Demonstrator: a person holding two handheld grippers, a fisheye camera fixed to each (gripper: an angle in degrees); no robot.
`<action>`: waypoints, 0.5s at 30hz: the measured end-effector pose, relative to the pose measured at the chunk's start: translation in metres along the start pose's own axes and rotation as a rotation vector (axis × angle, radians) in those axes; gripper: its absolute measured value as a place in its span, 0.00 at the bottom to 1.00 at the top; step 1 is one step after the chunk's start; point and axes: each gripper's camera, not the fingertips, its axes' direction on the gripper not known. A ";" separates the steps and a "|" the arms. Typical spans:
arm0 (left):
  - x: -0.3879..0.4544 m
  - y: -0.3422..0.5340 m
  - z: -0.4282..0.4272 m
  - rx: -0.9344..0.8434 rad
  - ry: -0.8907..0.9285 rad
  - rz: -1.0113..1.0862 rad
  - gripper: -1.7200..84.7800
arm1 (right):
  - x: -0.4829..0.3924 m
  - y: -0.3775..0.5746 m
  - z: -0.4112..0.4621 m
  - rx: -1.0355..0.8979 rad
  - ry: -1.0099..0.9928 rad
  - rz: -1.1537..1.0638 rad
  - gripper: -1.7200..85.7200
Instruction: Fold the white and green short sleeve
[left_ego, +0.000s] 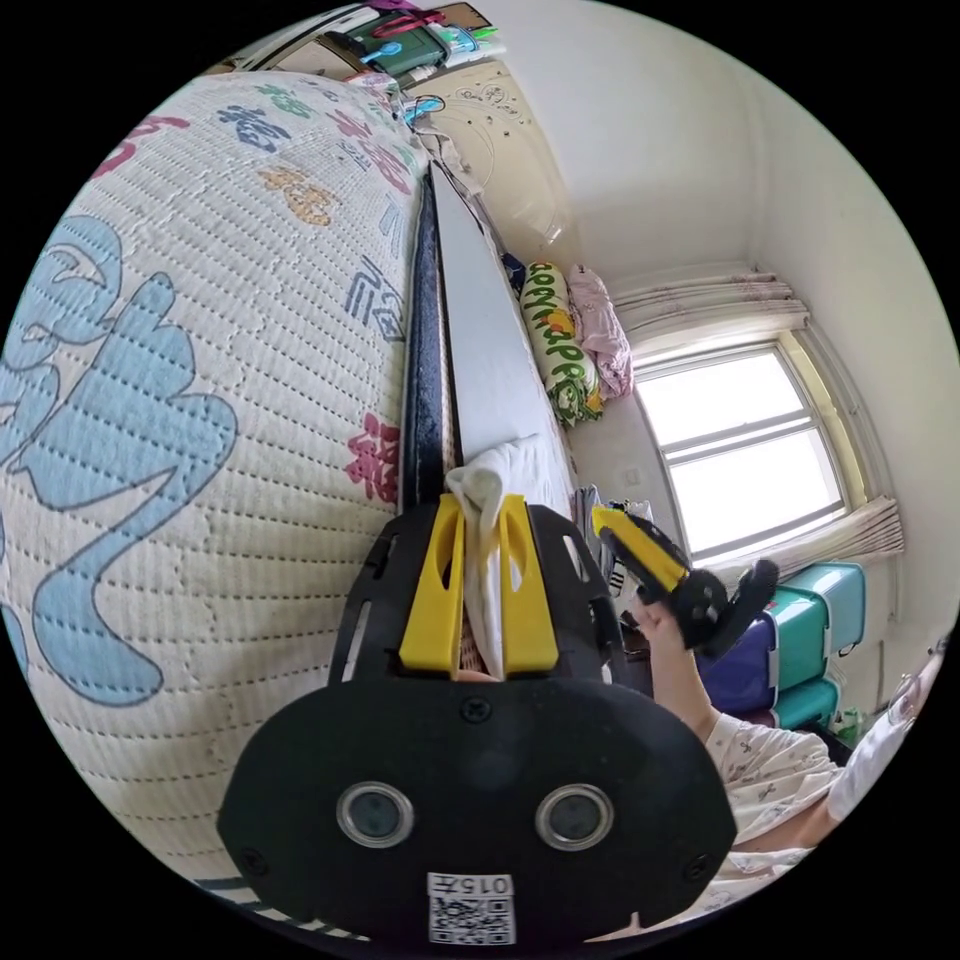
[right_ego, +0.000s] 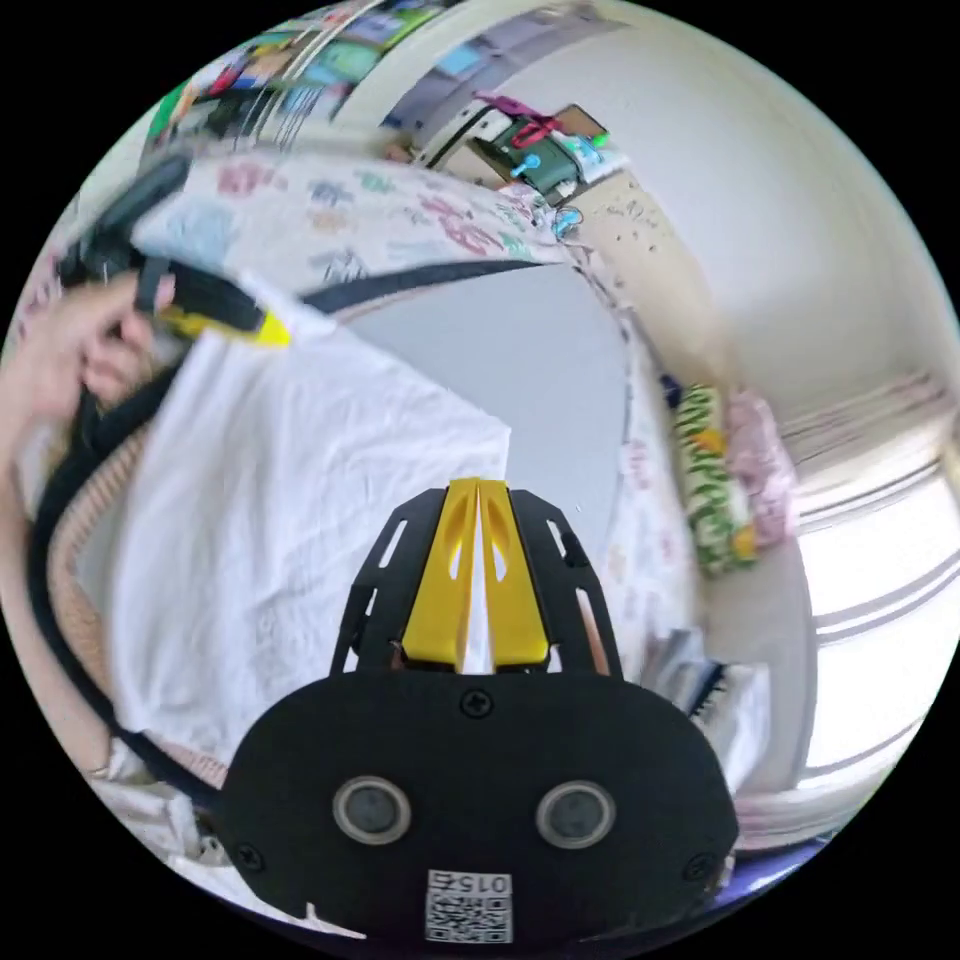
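Grippers' fingers clamped on white shirt (right_ego: 300, 500), left (left_ego: 482, 510), right (right_ego: 478, 492), shirt stretched between.

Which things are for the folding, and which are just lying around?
For the job:
- white shirt
- left tongs, shut on a bunch of the shirt
- right tongs, shut on its edge

Lying about:
- patterned quilt
- green lettered pillow
- pink pillow
- teal storage boxes
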 end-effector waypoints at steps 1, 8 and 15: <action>-0.012 0.006 0.003 0.001 -0.003 0.002 0.08 | 0.031 -0.034 -0.022 0.032 -0.156 0.065 0.01; -0.077 0.054 0.016 0.005 -0.068 0.060 0.08 | 0.134 -0.223 -0.056 0.098 -0.913 0.374 0.08; -0.154 0.107 0.033 -0.021 -0.137 0.126 0.08 | 0.124 -0.387 -0.079 -0.073 -0.998 0.531 0.14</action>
